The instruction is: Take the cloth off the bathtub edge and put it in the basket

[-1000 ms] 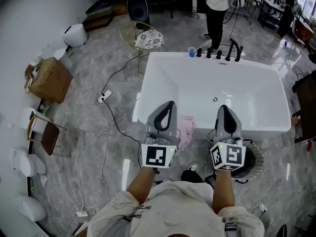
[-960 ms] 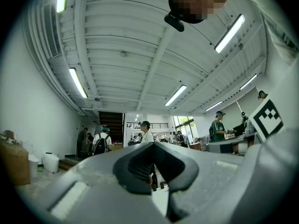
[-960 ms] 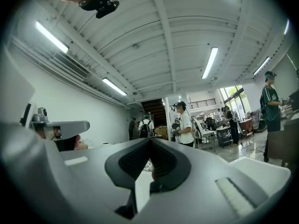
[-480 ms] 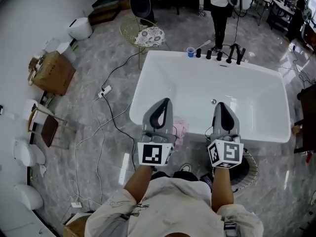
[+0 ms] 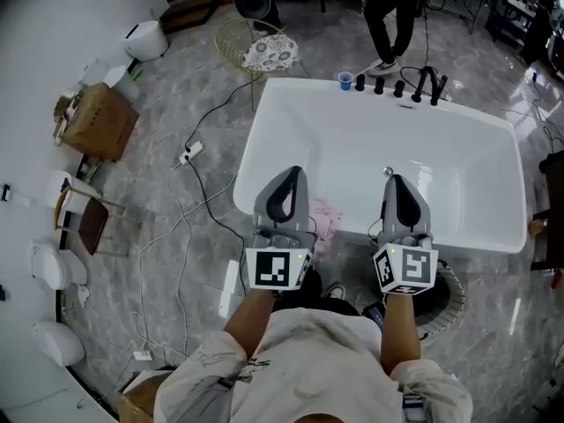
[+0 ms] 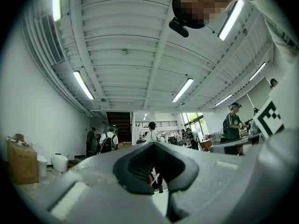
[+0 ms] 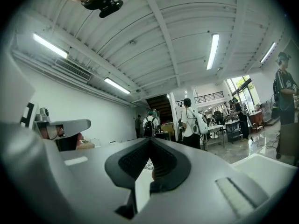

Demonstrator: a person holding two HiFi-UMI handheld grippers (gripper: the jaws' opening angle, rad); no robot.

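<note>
Cloth, pink, lay draped over the near edge of the bathtub, just beside the left gripper. The basket sat below the right gripper. Both pairs of jaws were pressed together, empty. The left jaws should probably spread, dip, and pinch a raised fold.

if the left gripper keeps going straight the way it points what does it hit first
Nothing near, it seems: the left gripper points roughly level across the bathtub, pink cloth beside it, not ahead. Clearance over the far rim is unclear.
</note>
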